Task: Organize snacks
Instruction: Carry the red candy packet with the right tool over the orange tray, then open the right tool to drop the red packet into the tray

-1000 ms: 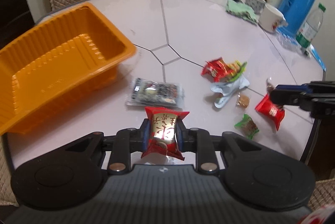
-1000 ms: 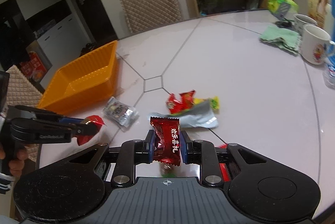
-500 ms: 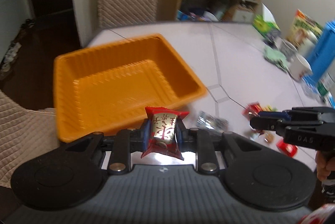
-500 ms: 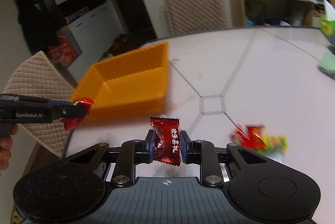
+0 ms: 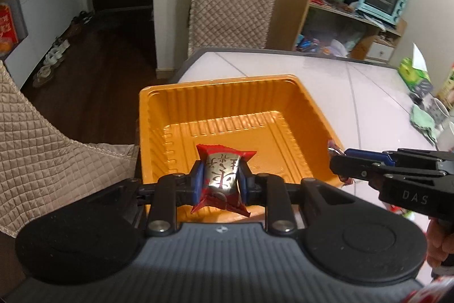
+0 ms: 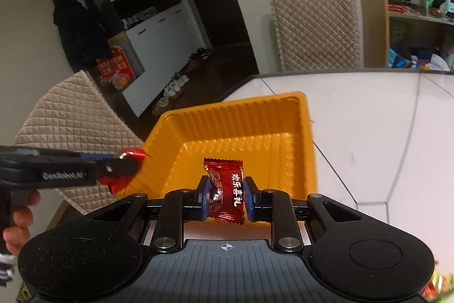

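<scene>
1. Left wrist view: the left gripper (image 5: 219, 180) had its fingers (image 5: 197, 179) pinched on a red-and-silver candy (image 5: 222, 178). The candy stood upright between the blue pads, its crimped ends sticking out above and below.
2. The candy hung over the near part of the orange tray (image 5: 215, 93), above the ribbed floor. No snack lay in the tray.
3. The tray sat at the tabletop (image 5: 354, 82) edge, with its near-left corner by a quilted chair back (image 5: 42, 138).
4. The right gripper (image 5: 336, 167) entered from the right side, its tips at the tray's right rim. A red wrapper edge showed at those tips.
5. Right wrist view: the right gripper (image 6: 226, 194) had its fingers (image 6: 249, 196) clamped on a dark red candy (image 6: 227, 189) with white characters. The candy stood upright and slightly tilted, in front of the tray (image 6: 308, 150) and over its near end.
6. The left gripper (image 6: 129, 161) reached in from the left side, its tips just outside the tray's left wall, holding the red-and-silver candy (image 6: 136, 153).
7. A hand (image 6: 17, 220) gripped the left gripper's handle at the frame's left edge.
8. A second quilted chair (image 6: 315, 22) stood behind the tabletop (image 6: 369, 118).
</scene>
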`<move>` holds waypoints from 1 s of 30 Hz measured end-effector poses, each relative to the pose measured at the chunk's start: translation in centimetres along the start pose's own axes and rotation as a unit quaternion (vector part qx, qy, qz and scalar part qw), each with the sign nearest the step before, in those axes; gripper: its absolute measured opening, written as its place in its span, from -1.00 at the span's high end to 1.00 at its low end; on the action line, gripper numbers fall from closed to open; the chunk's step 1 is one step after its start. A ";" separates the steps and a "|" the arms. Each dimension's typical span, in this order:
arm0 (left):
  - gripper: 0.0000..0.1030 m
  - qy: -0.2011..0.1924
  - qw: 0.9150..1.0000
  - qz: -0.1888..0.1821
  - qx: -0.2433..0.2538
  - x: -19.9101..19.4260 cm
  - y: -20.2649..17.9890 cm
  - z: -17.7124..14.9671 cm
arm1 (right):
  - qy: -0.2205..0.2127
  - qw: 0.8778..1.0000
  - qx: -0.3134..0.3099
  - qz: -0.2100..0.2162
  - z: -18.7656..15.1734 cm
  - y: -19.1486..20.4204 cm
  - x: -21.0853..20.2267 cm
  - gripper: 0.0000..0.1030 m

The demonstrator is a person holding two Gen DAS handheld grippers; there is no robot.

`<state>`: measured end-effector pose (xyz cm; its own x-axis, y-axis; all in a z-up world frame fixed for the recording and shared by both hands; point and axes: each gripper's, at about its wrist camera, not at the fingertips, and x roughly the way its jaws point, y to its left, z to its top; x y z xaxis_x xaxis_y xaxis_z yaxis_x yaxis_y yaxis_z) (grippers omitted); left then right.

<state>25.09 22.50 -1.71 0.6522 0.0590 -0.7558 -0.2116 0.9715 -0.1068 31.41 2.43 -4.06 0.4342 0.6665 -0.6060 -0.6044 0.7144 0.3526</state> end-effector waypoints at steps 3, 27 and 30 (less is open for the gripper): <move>0.56 0.009 1.000 0.008 -0.011 1.5 0.7 0.5 | 0.007 1.000 -0.002 -0.002 0.7 0.3 1.9 0.52; 0.45 0.051 0.998 0.002 -0.029 7.2 1.5 0.4 | 0.039 0.998 0.011 -0.040 0.5 -1.4 6.0 0.52; 0.44 0.051 0.998 0.002 -0.025 6.9 1.5 0.3 | 0.038 0.998 0.012 -0.043 0.5 -1.3 5.9 0.52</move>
<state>29.55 24.47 -6.90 0.5743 0.0360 -0.8179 -0.2510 0.9587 -0.1340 35.11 5.54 -7.71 0.4310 0.5844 -0.6875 -0.5496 0.7743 0.3137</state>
